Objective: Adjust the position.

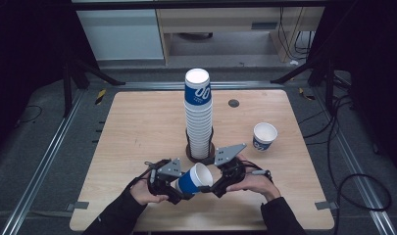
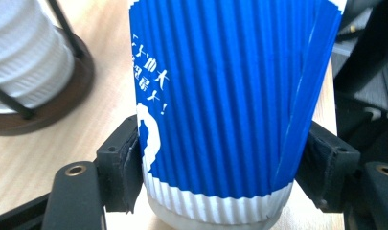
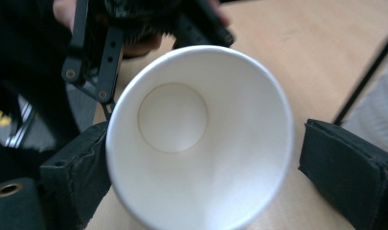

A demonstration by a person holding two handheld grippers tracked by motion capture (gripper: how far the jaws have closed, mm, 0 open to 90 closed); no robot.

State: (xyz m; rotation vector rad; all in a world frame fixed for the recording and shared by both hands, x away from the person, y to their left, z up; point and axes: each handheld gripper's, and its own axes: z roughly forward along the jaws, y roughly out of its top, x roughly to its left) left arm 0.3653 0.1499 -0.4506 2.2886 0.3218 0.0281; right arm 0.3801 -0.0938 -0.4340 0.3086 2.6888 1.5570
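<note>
Lying on its side between the two hands at the near edge of the table, the blue ribbed cup has its white mouth turned toward the right gripper. The left gripper is clenched on the cup's lower body, both pads pressed into the ribbing near the white base. The right gripper's jaws stand apart on either side of the rim: one pad sits at the rim's edge, the other is clear of it with bare table between, so I read it as released (the cup rests in the left grip alone). Just beyond the hands, the tall stack of cups rises from its dark round holder, and further off to the right a single cup stands upright on the wood. Judging from this, the cup has passed into the left gripper's grip; what seems left is setting it somewhere, on the stack or beside the lone cup.
</note>
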